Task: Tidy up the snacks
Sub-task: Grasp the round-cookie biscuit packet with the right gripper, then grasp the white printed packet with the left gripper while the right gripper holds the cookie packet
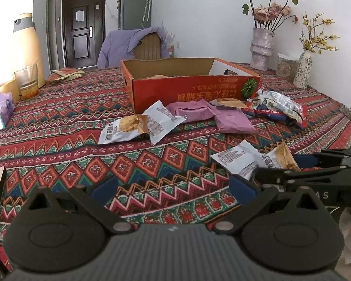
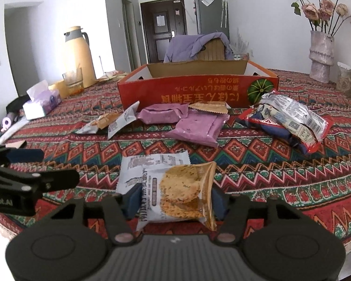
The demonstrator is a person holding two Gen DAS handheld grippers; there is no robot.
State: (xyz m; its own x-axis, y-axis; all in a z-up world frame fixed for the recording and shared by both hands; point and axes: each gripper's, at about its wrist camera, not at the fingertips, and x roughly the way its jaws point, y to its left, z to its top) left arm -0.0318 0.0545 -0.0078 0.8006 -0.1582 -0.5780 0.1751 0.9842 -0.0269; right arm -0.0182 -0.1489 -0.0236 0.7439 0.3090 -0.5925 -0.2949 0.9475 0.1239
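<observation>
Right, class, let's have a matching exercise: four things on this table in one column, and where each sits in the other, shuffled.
Things:
1. cracker packet
2. purple packets
3. glass
4. rose vase

Places:
a. far right, near the small flowered vase
b. inside the right gripper
c. just in front of the red box
d. far left, beside the yellow flask

Pairs: 1-b, 2-c, 3-d, 4-a

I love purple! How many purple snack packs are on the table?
2. One purple pack lies right in front of the red box; the other lies nearer, overlapping it. More may hide inside the box.
</observation>
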